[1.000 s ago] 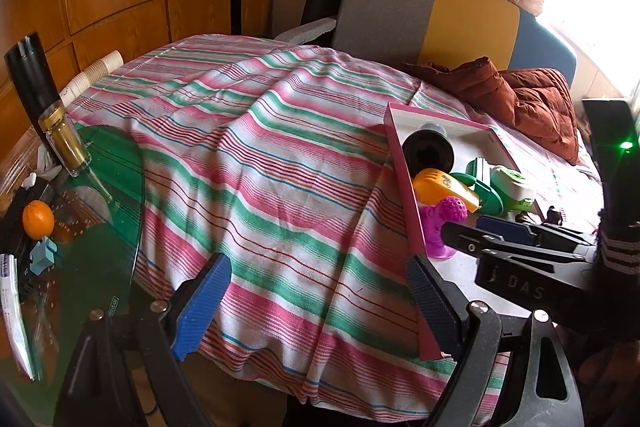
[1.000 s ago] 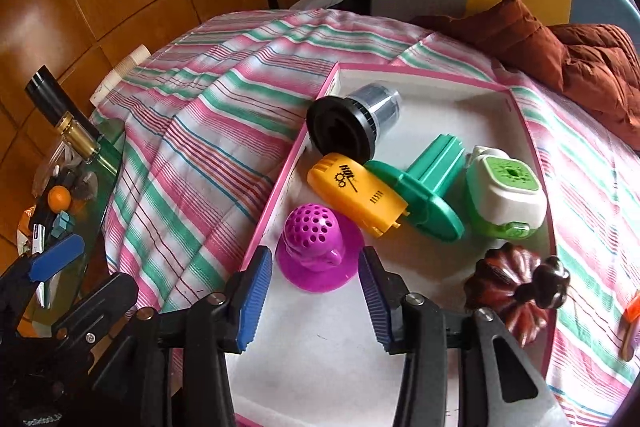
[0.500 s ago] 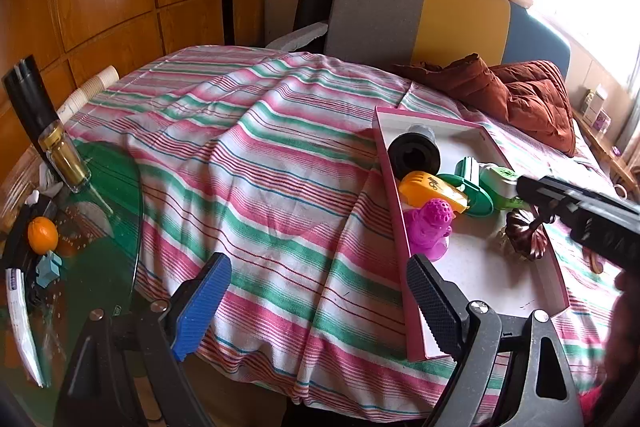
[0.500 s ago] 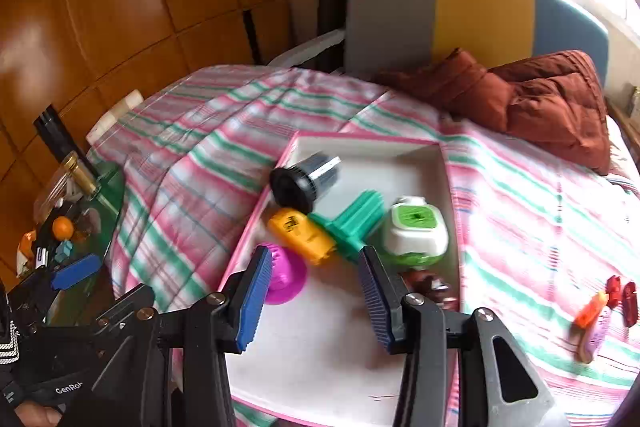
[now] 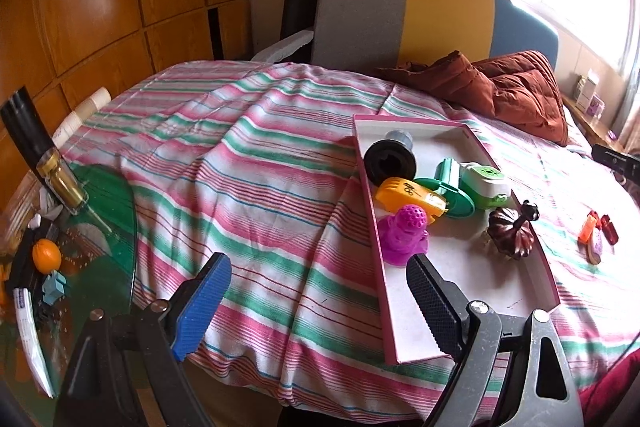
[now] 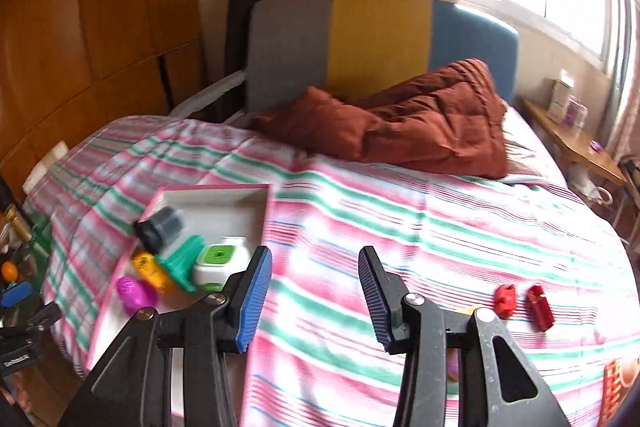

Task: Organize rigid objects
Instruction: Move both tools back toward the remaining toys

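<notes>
- Left wrist view: I take the pink tray [image 5: 400, 307] as my landmark; it lies on the striped bedspread [image 5: 248, 195].
- Inside the tray I count six things already put away: a black cup [image 5: 390, 161] at the far end, then a yellow piece [image 5: 408, 193], a green spool [image 5: 454, 189] and a white-green box [image 5: 484, 181] in a row across the middle, a purple toy [image 5: 404, 237] against the left wall, and a brown pumpkin [image 5: 512, 229] by the right wall.
- The near half of the tray floor is bare, so I judge there is room for what remains.
- Well right of the tray, a small cluster of loose pieces [image 5: 598, 233] lies on the bedspread; those look like what is left to do.
- My left hand-held gripper [image 5: 316, 307] hangs over the bedspread at the tray's near left corner, jaws wide apart, holding and touching nothing.
- Right wrist view: the frame is blurred, but the tray [image 6: 262, 205] shows to the left with its contents bunched inside.
- Right of the tray, two red pieces [image 6: 520, 303] lie side by side on the bedspread, outside it.
- My right hand-held gripper [image 6: 316, 297] is partly open with nothing between the pads; it sits between the tray and the red pieces, touching neither.
</notes>
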`<state>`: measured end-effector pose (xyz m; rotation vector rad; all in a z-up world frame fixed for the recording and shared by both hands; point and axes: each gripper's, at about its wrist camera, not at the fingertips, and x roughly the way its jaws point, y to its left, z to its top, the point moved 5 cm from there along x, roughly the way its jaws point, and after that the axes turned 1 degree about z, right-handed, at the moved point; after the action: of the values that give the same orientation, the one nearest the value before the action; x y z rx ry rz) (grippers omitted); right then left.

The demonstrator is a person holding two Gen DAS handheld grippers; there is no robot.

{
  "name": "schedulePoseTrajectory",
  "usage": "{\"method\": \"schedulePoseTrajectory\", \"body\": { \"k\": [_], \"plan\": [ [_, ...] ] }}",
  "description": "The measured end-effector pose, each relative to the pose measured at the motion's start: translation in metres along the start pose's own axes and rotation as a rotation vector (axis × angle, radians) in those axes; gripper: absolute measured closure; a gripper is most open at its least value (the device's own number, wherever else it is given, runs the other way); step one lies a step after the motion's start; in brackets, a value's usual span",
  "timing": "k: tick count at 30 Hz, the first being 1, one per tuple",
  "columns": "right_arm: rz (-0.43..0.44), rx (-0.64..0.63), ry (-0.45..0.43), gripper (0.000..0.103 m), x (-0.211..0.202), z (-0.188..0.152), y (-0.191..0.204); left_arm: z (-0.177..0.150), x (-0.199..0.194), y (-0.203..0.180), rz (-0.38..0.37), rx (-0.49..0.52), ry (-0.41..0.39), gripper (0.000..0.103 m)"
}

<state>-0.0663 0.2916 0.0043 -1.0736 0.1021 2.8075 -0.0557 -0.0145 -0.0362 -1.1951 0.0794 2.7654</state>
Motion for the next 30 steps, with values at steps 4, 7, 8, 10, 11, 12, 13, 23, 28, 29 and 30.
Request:
{"method": "schedulePoseTrajectory", "body": {
  "k": [4, 7, 8, 10, 11, 12, 13, 23, 28, 29, 30],
  "plan": [
    [-0.084, 0.032, -0.001, 0.058, -0.002, 0.000, -0.048, 0.001, -0.003, -0.009, -0.003, 0.029, -0.007, 0.013],
    [-0.156, 0.057, 0.003, 0.058, -0.002, -0.002, -0.086, 0.003, -0.004, -0.014, -0.007, 0.034, -0.006, 0.013],
    [-0.186, 0.065, 0.005, 0.058, -0.002, -0.004, -0.100, 0.004, -0.005, -0.015, -0.007, 0.037, -0.007, 0.013],
    [-0.245, 0.080, 0.013, 0.058, 0.000, -0.010, -0.128, 0.003, -0.006, -0.019, -0.010, 0.048, -0.007, 0.013],
    [-0.284, 0.090, 0.018, 0.058, 0.001, -0.014, -0.144, 0.003, -0.006, -0.021, -0.009, 0.053, -0.007, 0.013],
    [-0.324, 0.106, 0.022, 0.058, 0.001, -0.019, -0.162, 0.004, -0.006, -0.022, -0.005, 0.058, -0.008, 0.013],
    [-0.360, 0.128, 0.023, 0.058, 0.002, -0.025, -0.178, 0.004, -0.007, -0.023, 0.001, 0.063, -0.011, 0.013],
    [-0.418, 0.579, 0.055, 0.058, -0.012, -0.071, -0.283, 0.012, -0.014, -0.042, -0.007, 0.108, -0.040, 0.013],
    [-0.414, 0.610, 0.098, 0.058, -0.007, -0.078, -0.287, 0.020, -0.021, -0.059, -0.038, 0.139, -0.069, 0.013],
    [-0.412, 0.612, 0.098, 0.058, -0.007, -0.078, -0.287, 0.022, -0.021, -0.063, -0.043, 0.147, -0.074, 0.013],
    [-0.412, 0.613, 0.100, 0.058, -0.006, -0.078, -0.288, 0.023, -0.022, -0.067, -0.044, 0.157, -0.075, 0.013]
  ]
}}
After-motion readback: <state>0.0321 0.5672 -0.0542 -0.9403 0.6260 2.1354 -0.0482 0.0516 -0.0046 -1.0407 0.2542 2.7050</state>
